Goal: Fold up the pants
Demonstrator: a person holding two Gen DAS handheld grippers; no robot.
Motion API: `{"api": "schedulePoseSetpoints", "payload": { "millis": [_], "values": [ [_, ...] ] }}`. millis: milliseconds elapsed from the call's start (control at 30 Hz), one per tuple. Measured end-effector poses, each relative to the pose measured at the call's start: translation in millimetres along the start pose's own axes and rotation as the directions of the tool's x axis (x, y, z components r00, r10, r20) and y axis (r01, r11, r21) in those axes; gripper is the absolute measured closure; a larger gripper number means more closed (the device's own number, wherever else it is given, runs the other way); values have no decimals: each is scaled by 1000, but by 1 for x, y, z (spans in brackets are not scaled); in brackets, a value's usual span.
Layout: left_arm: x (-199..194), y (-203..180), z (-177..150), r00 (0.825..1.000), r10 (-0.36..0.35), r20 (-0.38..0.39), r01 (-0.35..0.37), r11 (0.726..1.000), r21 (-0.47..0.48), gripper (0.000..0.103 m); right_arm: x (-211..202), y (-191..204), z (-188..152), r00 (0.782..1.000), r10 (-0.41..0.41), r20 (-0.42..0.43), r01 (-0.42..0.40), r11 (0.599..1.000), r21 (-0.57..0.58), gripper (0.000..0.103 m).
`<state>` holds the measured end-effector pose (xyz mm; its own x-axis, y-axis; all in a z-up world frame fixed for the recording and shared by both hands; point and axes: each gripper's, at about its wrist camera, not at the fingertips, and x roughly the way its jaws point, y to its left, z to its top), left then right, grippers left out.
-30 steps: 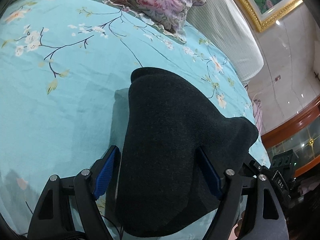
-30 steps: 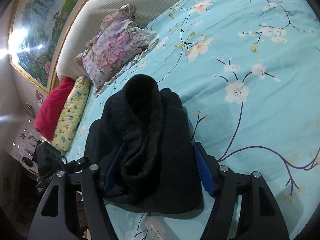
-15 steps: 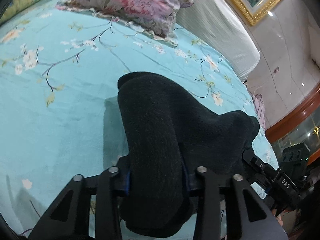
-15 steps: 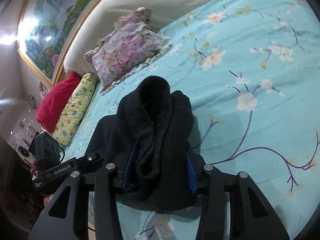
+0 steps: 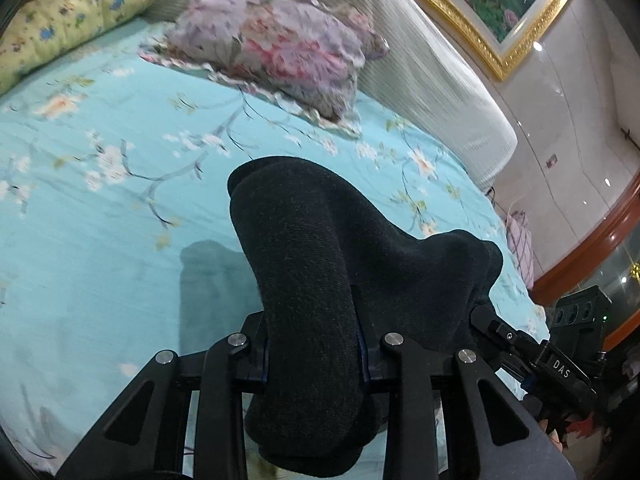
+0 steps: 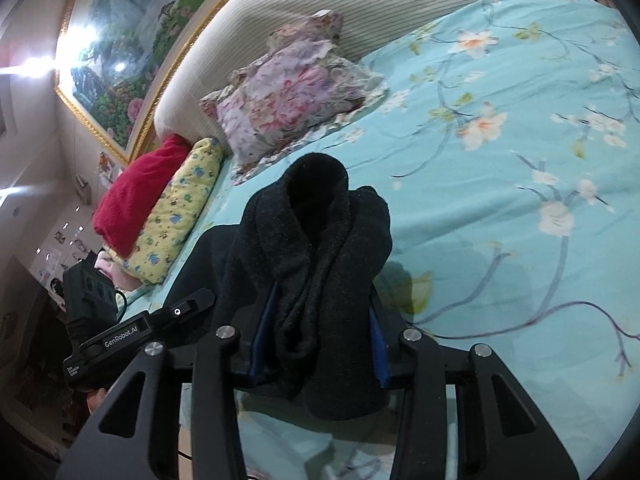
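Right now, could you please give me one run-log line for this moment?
left gripper: closing on black knit pants | right gripper: shut on pants | surface: turquoise floral bedsheet | fold: not yet done

Bed with turquoise blossom-print sheet (image 5: 100,264), floral pillow (image 5: 276,48), yellow cushion (image 5: 68,20), red cushion (image 6: 136,192)

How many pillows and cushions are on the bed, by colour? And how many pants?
Purple-pink flowery pillow: 1
Yellow cushion with blue spots: 1
Red cushion: 1
Black pants: 1
Total: 4
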<state>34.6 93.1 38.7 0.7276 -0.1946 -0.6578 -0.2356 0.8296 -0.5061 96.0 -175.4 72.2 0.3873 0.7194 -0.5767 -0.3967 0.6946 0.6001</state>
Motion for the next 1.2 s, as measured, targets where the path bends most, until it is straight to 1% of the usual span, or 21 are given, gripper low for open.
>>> {"api": "schedulePoseSetpoints", "payload": {
  "millis": [200, 367, 600, 867, 1100, 1200],
  "values": [
    [-24, 15, 10, 998, 35, 54, -34, 999, -21, 73, 17, 23, 8, 999, 38, -21, -39, 999, -35, 60],
    [-40, 24, 16, 992, 78, 95, -76, 997, -22, 73, 32, 42, 15, 997, 66, -40, -68, 996, -60, 60],
    [-52, 34, 29, 986, 108, 124, -107, 994, -19, 73, 51, 56, 28, 993, 101, -69, -105, 992, -70, 60],
    [-46, 53, 50, 978, 155, 136, -152, 988, -31, 73, 88, 72, 47, 989, 97, -108, -108, 989, -102, 60],
    [-33, 70, 62, 973, 190, 131, -185, 981, -48, 73, 120, 74, 56, 986, 88, -144, -103, 990, -100, 60],
    [-25, 77, 68, 972, 206, 116, -200, 978, -57, 73, 132, 75, 59, 984, 78, -157, -95, 990, -103, 60]
  ]
}}
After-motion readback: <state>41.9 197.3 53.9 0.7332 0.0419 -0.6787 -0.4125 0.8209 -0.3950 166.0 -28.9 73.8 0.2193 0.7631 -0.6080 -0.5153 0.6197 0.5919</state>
